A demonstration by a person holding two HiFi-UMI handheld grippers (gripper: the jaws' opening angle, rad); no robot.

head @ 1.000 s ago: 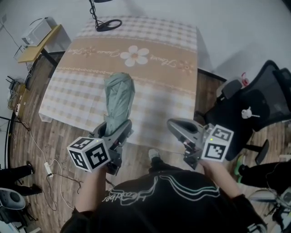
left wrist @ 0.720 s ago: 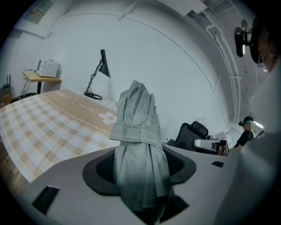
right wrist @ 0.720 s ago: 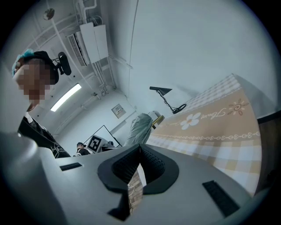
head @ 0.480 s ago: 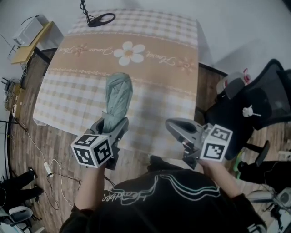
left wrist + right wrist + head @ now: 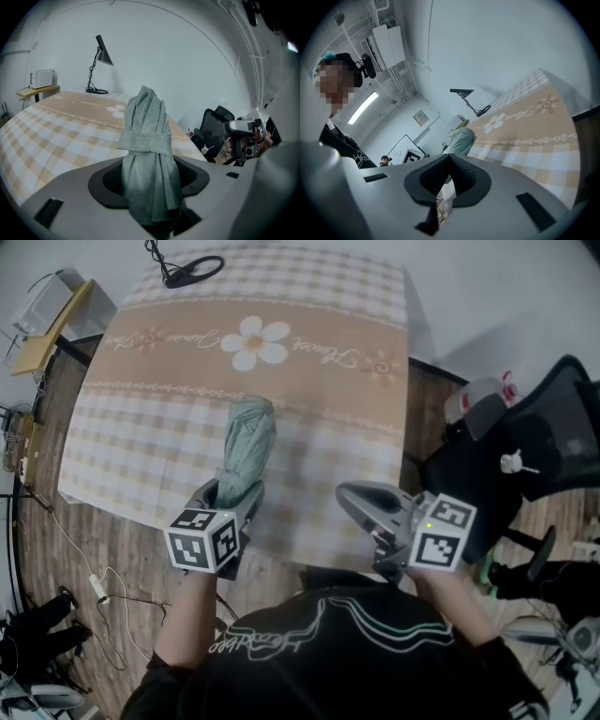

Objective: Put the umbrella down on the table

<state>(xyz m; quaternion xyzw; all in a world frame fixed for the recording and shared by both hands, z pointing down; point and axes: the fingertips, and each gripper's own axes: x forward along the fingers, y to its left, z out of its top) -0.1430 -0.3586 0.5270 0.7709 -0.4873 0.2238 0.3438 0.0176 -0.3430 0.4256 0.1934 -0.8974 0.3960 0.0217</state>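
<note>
A folded grey-green umbrella [image 5: 246, 448] bound with a strap is held over the near part of the checked tablecloth on the table [image 5: 319, 390]. My left gripper [image 5: 230, 502] is shut on its lower end. In the left gripper view the umbrella [image 5: 146, 140] fills the space between the jaws of the left gripper [image 5: 150, 176] and juts out over the table [image 5: 56, 122]. I cannot tell whether it touches the cloth. My right gripper [image 5: 361, 502] hovers at the table's near right edge, shut and holding nothing; in its own view, the right gripper [image 5: 450, 159] has its pads meeting at the tip.
A black desk lamp [image 5: 101, 51] stands at the table's far left corner, its round base [image 5: 192, 268] on the cloth. A black office chair [image 5: 525, 465] is right of the table. A small side table [image 5: 42, 310] and floor cables [image 5: 84, 568] lie left.
My left gripper has come down toward the table with the umbrella, which now lies lower and closer to the cloth. The right gripper has sunk slightly.
</note>
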